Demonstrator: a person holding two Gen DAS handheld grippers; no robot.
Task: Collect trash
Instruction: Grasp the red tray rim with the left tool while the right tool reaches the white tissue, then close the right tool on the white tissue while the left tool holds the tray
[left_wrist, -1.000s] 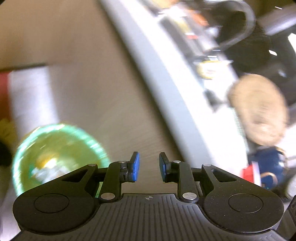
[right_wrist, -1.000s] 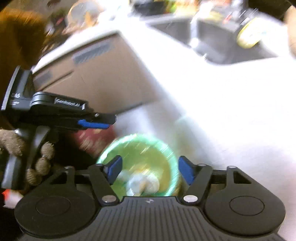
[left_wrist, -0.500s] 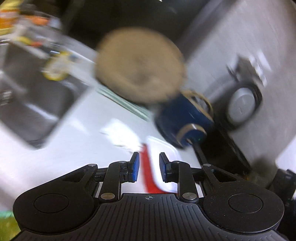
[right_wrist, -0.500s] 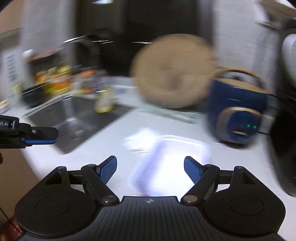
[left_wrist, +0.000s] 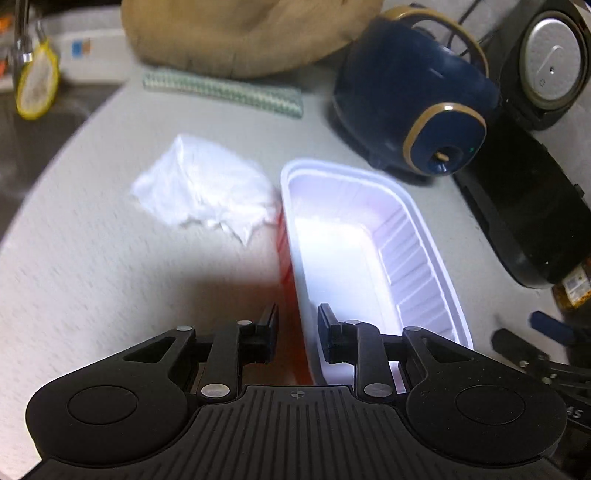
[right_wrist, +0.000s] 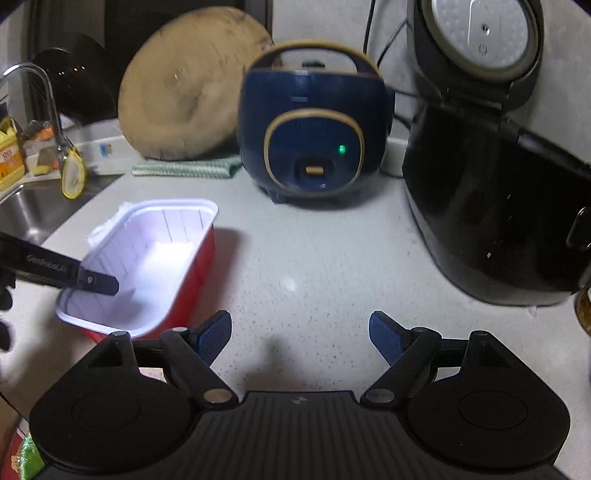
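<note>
One rectangular plastic tray (left_wrist: 373, 236), ribbed white inside and red outside, lies on the speckled grey counter (right_wrist: 314, 258). One crumpled white tissue (left_wrist: 207, 192) lies just beside the tray's far corner. Behind stand two cookers: one rounded navy cooker (right_wrist: 314, 144) and one glossy black cooker (right_wrist: 491, 206). Left gripper (left_wrist: 295, 328): jaws narrow and closing, straddling the tray's near long wall, pads not visibly pressing it. Right gripper (right_wrist: 300, 334): jaws wide, empty, tray to their left.
</note>
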